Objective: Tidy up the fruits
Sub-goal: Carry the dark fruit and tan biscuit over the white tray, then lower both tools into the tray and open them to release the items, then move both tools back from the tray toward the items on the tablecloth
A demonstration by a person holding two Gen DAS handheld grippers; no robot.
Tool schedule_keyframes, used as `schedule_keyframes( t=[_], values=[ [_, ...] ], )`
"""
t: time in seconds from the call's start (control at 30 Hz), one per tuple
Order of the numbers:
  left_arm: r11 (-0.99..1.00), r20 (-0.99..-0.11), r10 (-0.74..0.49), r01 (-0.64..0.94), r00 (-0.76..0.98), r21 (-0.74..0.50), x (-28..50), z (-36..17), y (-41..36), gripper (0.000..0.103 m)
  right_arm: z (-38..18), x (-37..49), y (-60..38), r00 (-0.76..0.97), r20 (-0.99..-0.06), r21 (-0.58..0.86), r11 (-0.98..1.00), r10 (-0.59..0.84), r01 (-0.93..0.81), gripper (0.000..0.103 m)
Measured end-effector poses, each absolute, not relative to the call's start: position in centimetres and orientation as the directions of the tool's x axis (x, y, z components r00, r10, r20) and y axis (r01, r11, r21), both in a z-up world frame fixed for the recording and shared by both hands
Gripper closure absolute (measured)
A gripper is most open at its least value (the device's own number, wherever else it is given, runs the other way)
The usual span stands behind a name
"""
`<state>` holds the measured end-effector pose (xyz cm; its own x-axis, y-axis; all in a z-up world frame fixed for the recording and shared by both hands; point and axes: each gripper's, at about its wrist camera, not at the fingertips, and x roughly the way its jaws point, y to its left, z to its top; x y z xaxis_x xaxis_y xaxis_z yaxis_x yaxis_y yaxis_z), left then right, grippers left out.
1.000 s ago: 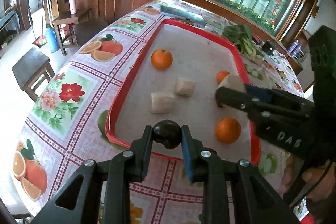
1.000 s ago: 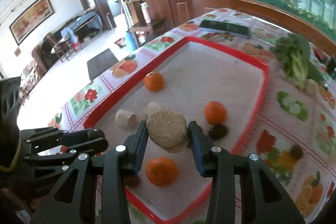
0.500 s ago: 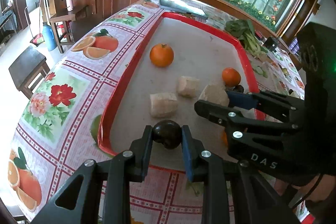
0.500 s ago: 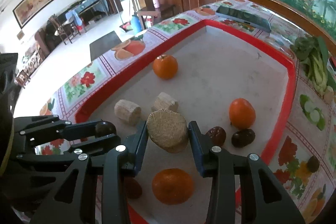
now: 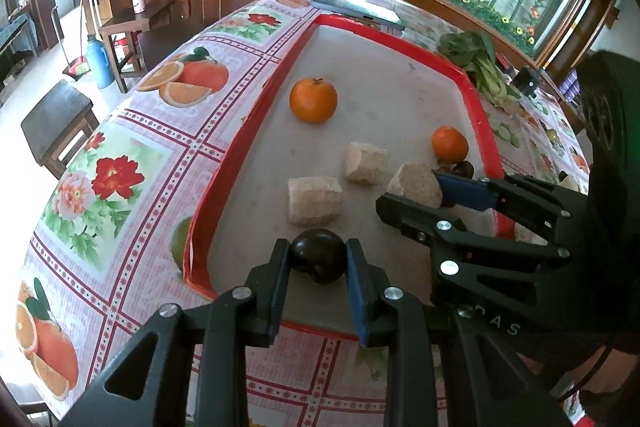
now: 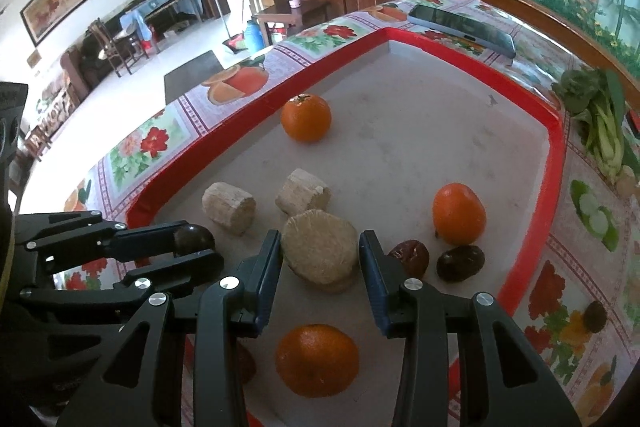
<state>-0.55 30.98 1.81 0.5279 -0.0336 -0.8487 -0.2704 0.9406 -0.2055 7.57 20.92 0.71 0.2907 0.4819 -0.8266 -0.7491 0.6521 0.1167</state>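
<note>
Right gripper (image 5: pixel 412 193) swung in from frame right, now centre-right, jaws easing wider, tan chunk (image 5: pixel 414 179) between them, down among two others on red tray (image 5: pixel 248 131). Left gripper (image 5: pixel 318 261) clamped on dark fruit (image 5: pixel 318 255), bottom centre

Right view: right gripper (image 6: pixel 320 255) pads barely off tan chunk (image 6: pixel 319 251), bottom centre; risk: withdrawing fingers nudge chunk into dark fruits (image 6: pixel 434 261) beside it

1. The surface (image 6: pixel 168 131) wears a cloth with pictures of flowers and oranges.
2. A red tray (image 6: pixel 554 163) with a pale floor sits on the cloth.
3. A dark phone (image 6: pixel 460 25) lies flat just past the tray's far edge.
4. A bunch of green leafy stalks (image 6: pixel 600 123) lies on the cloth beside the tray.
</note>
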Motion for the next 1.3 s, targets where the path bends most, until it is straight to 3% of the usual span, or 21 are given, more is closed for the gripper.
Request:
schedule_keyframes(
  t=[0.5,0.93,1.3],
  values=[
    [0.943,-0.823,0.058,-0.301,0.565,-0.141,-2.7,3.9,29.3,0.036,2.2,6.3,17.8,0.315,-0.833,0.122,0.707,0.455,-0.697,0.052],
    [0.943,-0.805,0.111,-0.318,0.583,-0.101,-3.9,5.8,25.1,0.03,3.5,4.1,12.2,0.323,-0.831,0.131,0.723,0.453,-0.678,0.05],
    [0.979,-0.823,0.068,-0.195,0.564,-0.052,-1.8,5.4,16.8,0.029,2.5,5.1,2.8,0.325,-0.835,0.234,0.82,0.445,-0.522,0.049]
  ],
)
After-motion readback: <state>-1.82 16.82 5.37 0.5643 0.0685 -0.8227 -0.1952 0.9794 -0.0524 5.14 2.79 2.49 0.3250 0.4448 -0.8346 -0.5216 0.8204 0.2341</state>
